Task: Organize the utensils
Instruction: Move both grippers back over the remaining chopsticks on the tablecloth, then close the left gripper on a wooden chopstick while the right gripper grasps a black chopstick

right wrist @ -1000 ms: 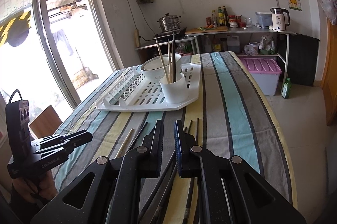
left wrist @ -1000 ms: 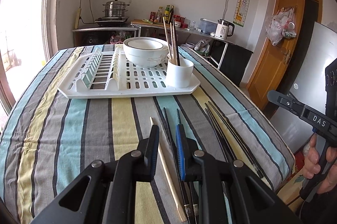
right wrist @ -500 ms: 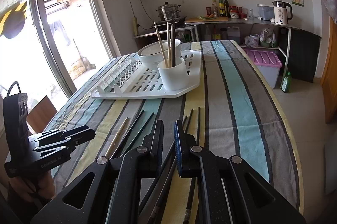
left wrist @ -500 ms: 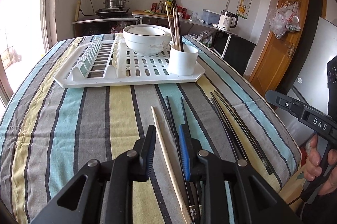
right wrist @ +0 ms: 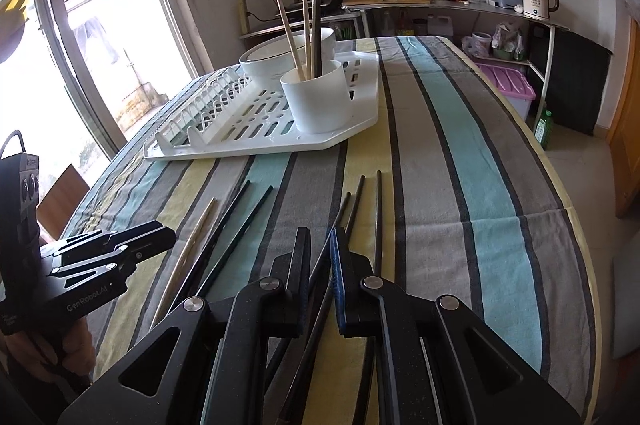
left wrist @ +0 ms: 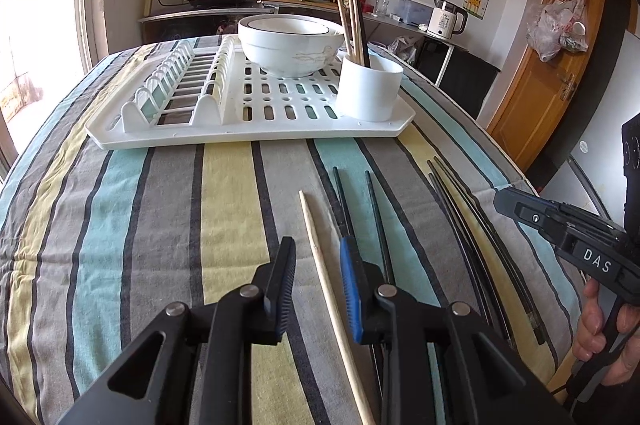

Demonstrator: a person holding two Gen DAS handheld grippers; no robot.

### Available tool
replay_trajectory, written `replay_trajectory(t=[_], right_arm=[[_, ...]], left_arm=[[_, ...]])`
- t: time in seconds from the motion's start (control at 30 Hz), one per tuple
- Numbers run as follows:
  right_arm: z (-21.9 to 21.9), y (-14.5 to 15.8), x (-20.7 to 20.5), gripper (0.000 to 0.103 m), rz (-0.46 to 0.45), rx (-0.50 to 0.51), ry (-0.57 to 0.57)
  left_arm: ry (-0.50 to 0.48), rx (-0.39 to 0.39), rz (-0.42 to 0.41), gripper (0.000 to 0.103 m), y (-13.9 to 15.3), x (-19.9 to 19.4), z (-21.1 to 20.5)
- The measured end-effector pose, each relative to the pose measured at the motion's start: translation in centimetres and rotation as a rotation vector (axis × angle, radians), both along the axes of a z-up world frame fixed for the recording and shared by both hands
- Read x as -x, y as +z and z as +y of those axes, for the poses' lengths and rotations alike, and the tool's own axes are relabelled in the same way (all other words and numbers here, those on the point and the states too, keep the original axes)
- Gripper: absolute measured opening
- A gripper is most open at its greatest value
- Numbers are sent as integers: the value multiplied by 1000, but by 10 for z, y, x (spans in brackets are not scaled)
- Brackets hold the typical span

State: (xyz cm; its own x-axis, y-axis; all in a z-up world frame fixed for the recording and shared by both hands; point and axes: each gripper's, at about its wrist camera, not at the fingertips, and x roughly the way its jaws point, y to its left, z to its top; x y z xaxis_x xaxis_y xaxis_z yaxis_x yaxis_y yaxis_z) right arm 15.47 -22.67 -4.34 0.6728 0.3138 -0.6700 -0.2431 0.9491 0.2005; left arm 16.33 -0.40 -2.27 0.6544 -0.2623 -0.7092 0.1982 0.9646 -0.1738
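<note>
Between left gripper (left wrist: 318, 253) pads, wooden chopstick (left wrist: 320, 257)

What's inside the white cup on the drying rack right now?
The white cup holds upright chopsticks: pale wooden ones plus at least one dark one, leaning against the rim. Their lower ends and the cup's bottom are hidden by its wall.

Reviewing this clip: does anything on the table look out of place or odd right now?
Yes: one pale wooden chopstick and several dark chopsticks lie loose on the striped tablecloth, while others stand in the white cup on the drying rack. Nothing looks spilled or damaged.
</note>
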Motion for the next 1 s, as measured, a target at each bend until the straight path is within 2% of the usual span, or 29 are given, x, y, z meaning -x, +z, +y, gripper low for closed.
replay_trajectory(t=[0.47,1.0], right_arm=[[6,-19,-30,10,66,47,-29],[9,-29,-50,10,108,106,-42]], left_arm=[[1,-5,48,24,-9,-16,-4],[18,-57,73,24,-16,-30,-13]])
